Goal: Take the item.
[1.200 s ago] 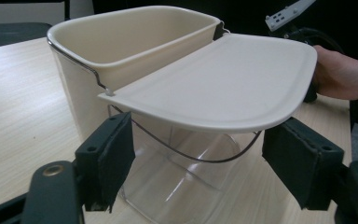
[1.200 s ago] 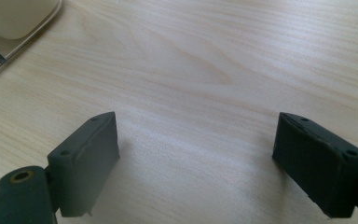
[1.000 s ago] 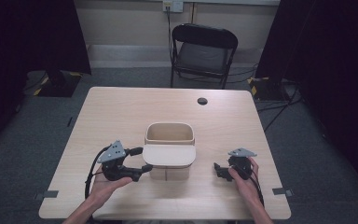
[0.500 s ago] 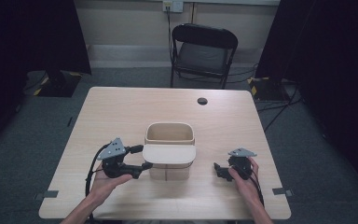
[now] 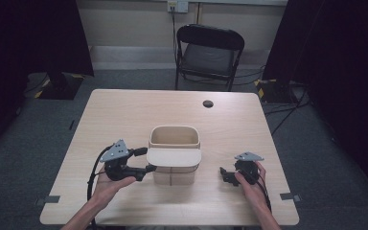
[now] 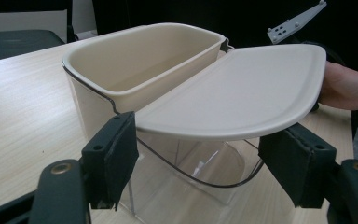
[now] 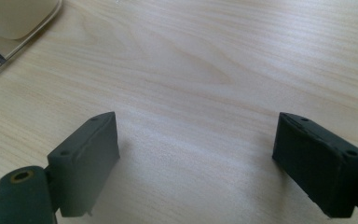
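One wooden table [image 5: 124, 120] is seen, with a cream bin [image 5: 174, 143] placed near its middle. A flat cream lid [image 5: 174, 157] is hinged out level from the bin's near rim. The left gripper [image 5: 146, 160] is held at the lid's left edge, jaws apart on either side. The right gripper [image 5: 223, 173] is rested on bare wood, jaws spread wide.

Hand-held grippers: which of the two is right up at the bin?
The left hand-held gripper, its open jaws at the beige bin's lid; the right hand-held gripper sits apart on bare table.
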`<state>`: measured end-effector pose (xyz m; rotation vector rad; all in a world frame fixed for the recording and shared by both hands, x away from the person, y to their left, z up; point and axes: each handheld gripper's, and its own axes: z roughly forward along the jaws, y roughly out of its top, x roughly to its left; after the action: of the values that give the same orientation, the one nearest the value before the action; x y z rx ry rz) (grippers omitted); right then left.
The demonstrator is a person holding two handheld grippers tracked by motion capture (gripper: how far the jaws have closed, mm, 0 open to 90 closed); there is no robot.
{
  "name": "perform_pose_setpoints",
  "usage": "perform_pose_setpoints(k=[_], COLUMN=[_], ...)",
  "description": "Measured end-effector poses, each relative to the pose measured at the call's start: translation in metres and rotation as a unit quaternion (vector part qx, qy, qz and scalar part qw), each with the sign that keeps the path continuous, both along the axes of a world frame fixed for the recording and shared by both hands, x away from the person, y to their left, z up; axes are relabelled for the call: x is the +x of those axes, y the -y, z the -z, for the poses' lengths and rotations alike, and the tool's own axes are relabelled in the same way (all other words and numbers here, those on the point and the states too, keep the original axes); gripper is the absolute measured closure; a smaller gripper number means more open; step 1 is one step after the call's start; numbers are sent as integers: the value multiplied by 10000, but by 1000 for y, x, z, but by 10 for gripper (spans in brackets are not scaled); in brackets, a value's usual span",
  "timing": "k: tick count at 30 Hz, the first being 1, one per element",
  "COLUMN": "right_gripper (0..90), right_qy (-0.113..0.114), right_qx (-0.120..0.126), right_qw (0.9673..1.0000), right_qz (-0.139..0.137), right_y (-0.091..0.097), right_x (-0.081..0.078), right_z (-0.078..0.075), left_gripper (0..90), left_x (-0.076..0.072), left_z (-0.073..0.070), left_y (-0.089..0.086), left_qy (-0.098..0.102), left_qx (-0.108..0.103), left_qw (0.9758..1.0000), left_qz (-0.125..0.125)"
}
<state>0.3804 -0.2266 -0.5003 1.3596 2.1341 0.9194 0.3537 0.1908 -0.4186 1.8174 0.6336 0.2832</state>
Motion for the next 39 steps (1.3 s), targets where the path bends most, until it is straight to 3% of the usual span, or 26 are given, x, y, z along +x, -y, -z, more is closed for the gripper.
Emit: perform_pose_setpoints(k=[39], right_gripper=[136], right_qy=[-1], right_qx=[0], right_qw=[10000], right_qz=[0], right_y=[0], right_x=[0], right_z=[0], left_gripper=[276], left_x=[8], left_z=[-8], left_y=[0], left_qy=[-31], left_qx=[-158], left_qw=[9999], left_qz=[17])
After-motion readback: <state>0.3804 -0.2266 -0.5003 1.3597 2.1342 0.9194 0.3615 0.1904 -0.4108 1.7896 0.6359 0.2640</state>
